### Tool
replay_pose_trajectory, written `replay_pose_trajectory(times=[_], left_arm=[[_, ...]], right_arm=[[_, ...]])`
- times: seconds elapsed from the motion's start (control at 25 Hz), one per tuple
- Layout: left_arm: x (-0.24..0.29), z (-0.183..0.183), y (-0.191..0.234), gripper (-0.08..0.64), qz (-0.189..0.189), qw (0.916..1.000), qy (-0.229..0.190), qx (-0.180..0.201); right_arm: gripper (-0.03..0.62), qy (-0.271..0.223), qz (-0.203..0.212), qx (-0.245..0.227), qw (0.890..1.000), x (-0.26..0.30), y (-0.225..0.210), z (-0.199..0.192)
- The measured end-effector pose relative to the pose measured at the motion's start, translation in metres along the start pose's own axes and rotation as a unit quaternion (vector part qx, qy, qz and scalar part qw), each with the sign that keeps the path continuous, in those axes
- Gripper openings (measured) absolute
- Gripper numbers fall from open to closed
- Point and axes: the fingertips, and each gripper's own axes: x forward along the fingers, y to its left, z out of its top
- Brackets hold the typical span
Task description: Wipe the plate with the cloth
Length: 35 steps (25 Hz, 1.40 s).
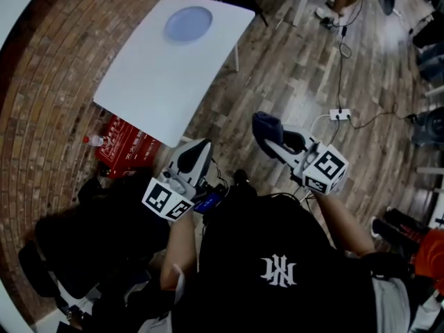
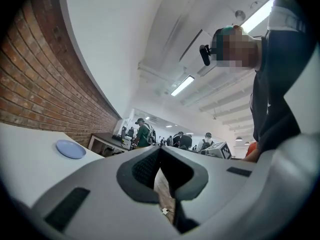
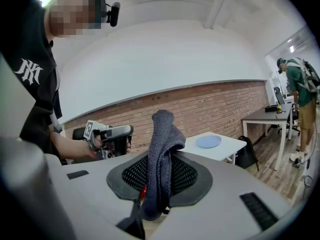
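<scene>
A round pale blue plate [image 1: 188, 23] lies near the far end of a white table [image 1: 159, 75]; it also shows in the left gripper view as the plate [image 2: 70, 148] and in the right gripper view as the plate [image 3: 208, 142]. Both grippers are held in the air well short of the table, close to the person's body. My right gripper [image 1: 272, 132] is shut on a dark blue-grey knitted cloth [image 3: 161, 154], which sticks up in a fold beyond the jaws. My left gripper [image 1: 199, 148] is shut with nothing in it, its pads [image 2: 147, 170] meeting at the tips.
A red box [image 1: 127, 144] and a small bottle [image 1: 94, 141] sit on the floor by the table's near edge. A white power strip [image 1: 340, 114] with cables lies on the wooden floor at right. Dark bags [image 1: 83, 234] lie at lower left. Other people and tables stand beyond.
</scene>
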Motion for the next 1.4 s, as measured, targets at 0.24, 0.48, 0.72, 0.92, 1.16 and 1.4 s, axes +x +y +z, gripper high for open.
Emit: replay_pose_trajectory(times=[0.24, 0.48, 0.72, 0.92, 1.16, 1.4], left_arm=[[0.036, -0.005, 0.052, 0.000, -0.014, 0.9996, -0.001, -0.026], [0.068, -0.010, 0.076, 0.002, -0.006, 0.9995, 0.008, -0.031], [0.117, -0.002, 0.112, 0.001, 0.037, 0.9991, 0.011, -0.019], [0.179, 0.011, 0.128, 0.000, 0.067, 0.9978, 0.001, 0.007], [0.245, 0.024, 0.136, 0.002, 0.110, 0.9935, -0.010, 0.025], [0.281, 0.028, 0.149, 0.000, 0.149, 0.9876, -0.006, 0.049]], right_arm=[[0.100, -0.002, -0.028, 0.002, 1.000, 0.021, -0.044, 0.015], [0.100, 0.003, -0.036, -0.007, 0.999, 0.032, -0.091, 0.008], [0.100, 0.014, 0.005, -0.027, 1.000, 0.066, -0.152, 0.023], [0.100, 0.022, 0.050, -0.044, 0.998, 0.074, -0.212, 0.052], [0.100, -0.021, 0.081, -0.052, 0.995, 0.058, -0.295, 0.086], [0.100, -0.013, 0.115, -0.042, 0.992, 0.065, -0.343, 0.081]])
